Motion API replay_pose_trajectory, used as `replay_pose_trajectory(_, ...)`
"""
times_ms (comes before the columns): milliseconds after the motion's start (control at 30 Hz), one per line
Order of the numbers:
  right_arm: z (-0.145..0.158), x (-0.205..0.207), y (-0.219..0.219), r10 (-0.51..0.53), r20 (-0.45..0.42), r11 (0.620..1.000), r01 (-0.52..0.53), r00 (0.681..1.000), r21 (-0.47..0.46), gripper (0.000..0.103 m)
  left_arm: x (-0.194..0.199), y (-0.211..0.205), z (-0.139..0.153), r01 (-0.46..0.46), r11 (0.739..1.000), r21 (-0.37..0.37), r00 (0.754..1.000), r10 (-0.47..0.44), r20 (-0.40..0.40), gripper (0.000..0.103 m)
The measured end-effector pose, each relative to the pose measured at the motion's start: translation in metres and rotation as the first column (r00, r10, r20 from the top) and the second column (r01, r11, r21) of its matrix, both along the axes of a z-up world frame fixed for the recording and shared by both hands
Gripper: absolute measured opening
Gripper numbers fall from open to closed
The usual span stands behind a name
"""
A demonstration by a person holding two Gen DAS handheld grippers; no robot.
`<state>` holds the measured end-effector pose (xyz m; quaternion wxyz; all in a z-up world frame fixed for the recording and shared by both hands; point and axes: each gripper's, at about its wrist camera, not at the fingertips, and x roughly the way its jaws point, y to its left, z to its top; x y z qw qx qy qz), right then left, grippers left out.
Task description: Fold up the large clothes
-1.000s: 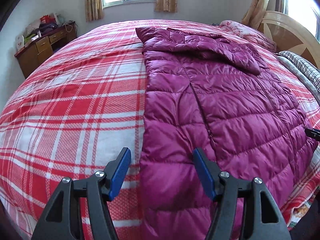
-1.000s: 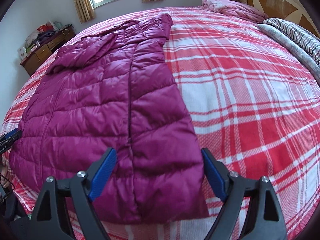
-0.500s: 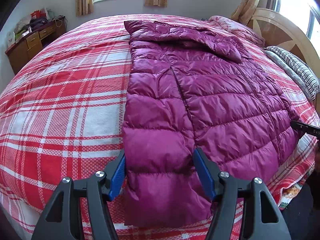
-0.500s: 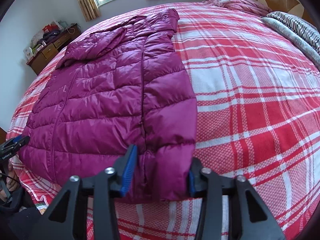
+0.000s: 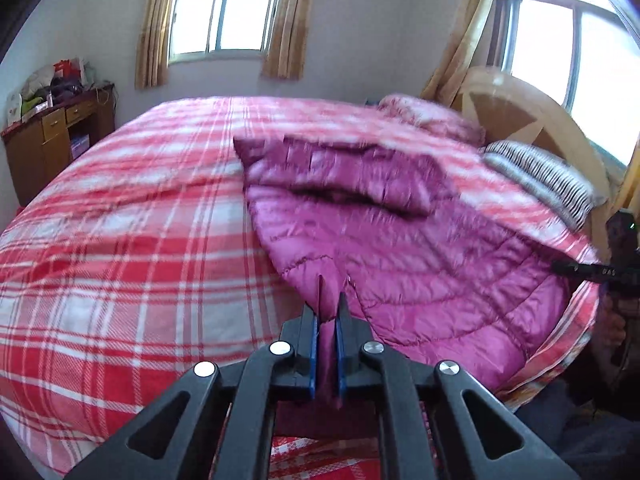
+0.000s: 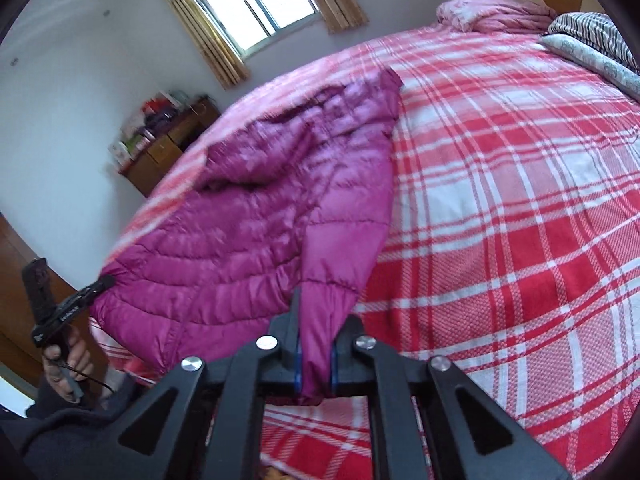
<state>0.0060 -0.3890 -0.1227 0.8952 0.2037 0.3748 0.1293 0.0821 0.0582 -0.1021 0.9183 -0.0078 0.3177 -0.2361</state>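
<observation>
A magenta quilted down jacket point(image 5: 400, 240) lies lengthwise on the bed's red plaid cover point(image 5: 120, 260), collar at the far end. My left gripper point(image 5: 330, 300) closes its jaws on the near left hem corner, with fabric pinched between the blue pads and raised off the bed. In the right wrist view, the jacket point(image 6: 260, 240) has its near right hem corner pinched in my right gripper point(image 6: 318, 320), whose jaws close on it, also raised. Each view shows the other gripper at its edge: the right one point(image 5: 592, 270) and the left one point(image 6: 76, 300), the latter held by a hand point(image 6: 68, 360).
A wooden headboard point(image 5: 520, 120), a striped pillow point(image 5: 540, 176) and a pink blanket point(image 5: 432, 120) lie at the right end of the bed. A cluttered wooden desk point(image 5: 48, 140) stands against the far left wall. Bare plaid cover point(image 6: 520, 220) stretches right of the jacket.
Both grippers went from open astride the hem to shut on its corners. Both rose and tilted up, lifting the jacket's near edge off the bed.
</observation>
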Motion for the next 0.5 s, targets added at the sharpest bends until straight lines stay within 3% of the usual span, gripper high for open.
replay_pose_trajectory(333,0.089,-0.031,-0.016,-0.008,0.241,0.992,-0.024,0.97,0.127,0.009,-0.026,0.05,0.079,0.069,0.968,-0.243,0.989,-0.036,0.14,0.005)
replay_pose_trajectory(500,0.101,-0.012,-0.014,-0.021,0.271,0.992,-0.014,0.962,0.125,0.009,-0.004,0.048,0.083,0.057,0.974,-0.22,0.989,-0.025,0.147,0.006)
